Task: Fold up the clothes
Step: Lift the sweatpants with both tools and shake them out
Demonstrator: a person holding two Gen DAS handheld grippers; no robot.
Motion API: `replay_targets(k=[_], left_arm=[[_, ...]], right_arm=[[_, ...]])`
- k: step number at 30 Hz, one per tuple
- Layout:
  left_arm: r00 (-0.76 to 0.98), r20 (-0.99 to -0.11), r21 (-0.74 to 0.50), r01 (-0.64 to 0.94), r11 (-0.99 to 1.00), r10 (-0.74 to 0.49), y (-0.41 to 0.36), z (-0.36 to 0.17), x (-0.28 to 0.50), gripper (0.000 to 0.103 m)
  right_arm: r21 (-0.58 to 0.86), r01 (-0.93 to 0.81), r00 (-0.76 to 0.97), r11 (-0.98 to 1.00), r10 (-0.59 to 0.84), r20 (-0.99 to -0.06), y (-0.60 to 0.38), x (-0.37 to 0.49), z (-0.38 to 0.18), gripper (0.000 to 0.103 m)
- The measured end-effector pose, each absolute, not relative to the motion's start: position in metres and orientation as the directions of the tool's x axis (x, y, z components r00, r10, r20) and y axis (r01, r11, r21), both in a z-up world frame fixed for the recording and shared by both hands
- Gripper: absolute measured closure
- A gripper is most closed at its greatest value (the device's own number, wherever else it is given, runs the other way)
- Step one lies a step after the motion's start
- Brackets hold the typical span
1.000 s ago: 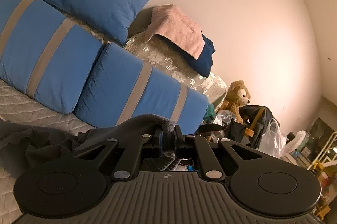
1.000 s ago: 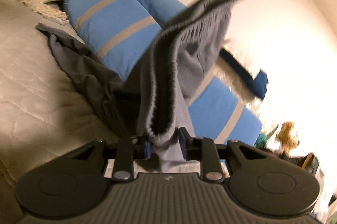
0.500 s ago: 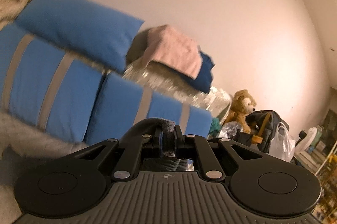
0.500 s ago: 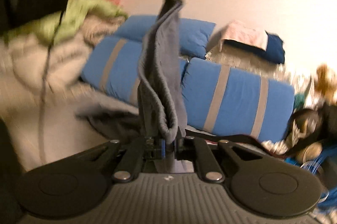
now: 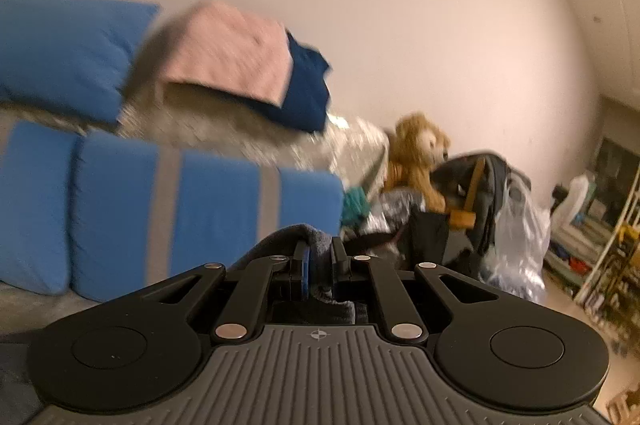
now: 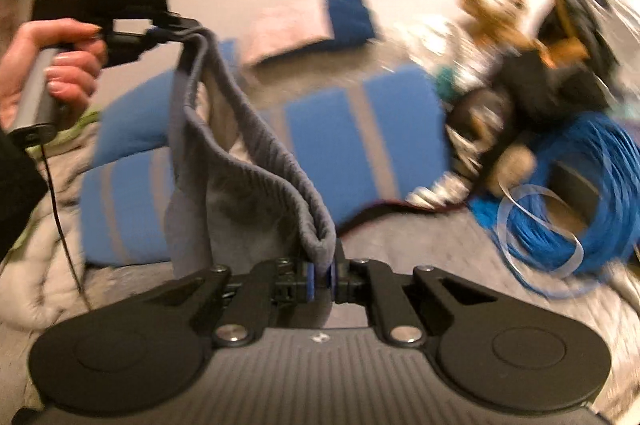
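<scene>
Garment (image 6: 256, 181), grey, ribbed at its edge, hangs in the air between 2 grippers. Right gripper (image 6: 321, 275): jaws pinched on the ribbed band, which rises from them up and to the left. Left gripper (image 6: 176, 25), held in a hand (image 6: 60, 65), clamps the far end of the same band; in its own view, left gripper (image 5: 319, 265) shows grey cloth nipped between the jaws. Ahead of both jaws: blue striped cushions (image 5: 212, 201), pink towel (image 5: 228, 57), teddy bear (image 5: 420, 149). Right of the right jaws: blue cord coil (image 6: 576, 193). Both views are blurred.
</scene>
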State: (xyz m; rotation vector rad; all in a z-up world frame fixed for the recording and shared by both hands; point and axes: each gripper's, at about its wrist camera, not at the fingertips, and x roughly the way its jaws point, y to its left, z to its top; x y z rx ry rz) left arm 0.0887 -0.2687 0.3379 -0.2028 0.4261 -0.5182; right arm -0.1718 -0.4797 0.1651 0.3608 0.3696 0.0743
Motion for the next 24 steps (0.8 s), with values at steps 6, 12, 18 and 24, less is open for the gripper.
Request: replay_targets(k=[6, 12, 18, 24], left_arm=[[0.738, -0.391, -0.258, 0.485, 0.835, -0.55, -0.351, 0.275, 0.126, 0.094], [0.714, -0.433, -0.212, 0.513, 0.832, -0.551, -0.412, 0.222, 0.157, 0.094], [0.703, -0.472, -0.196, 0.504, 0.841, -0.531, -0.445, 0.175, 0.19, 0.094], [0.724, -0.472, -0.187, 0.476, 0.86, -0.503, -0.462, 0.14, 0.23, 0.101]], right_arm=[[0.431, 0.147, 0.903, 0.89, 0.057, -0.426, -0.537, -0.156, 0.115, 0.096], [0.449, 0.25, 0.862, 0.858, 0.015, -0.507, -0.572, -0.136, 0.076, 0.096], [0.463, 0.33, 0.819, 0.823, -0.005, -0.574, -0.598, -0.112, 0.044, 0.096], [0.463, 0.383, 0.778, 0.799, -0.009, -0.628, -0.612, -0.092, 0.024, 0.096]])
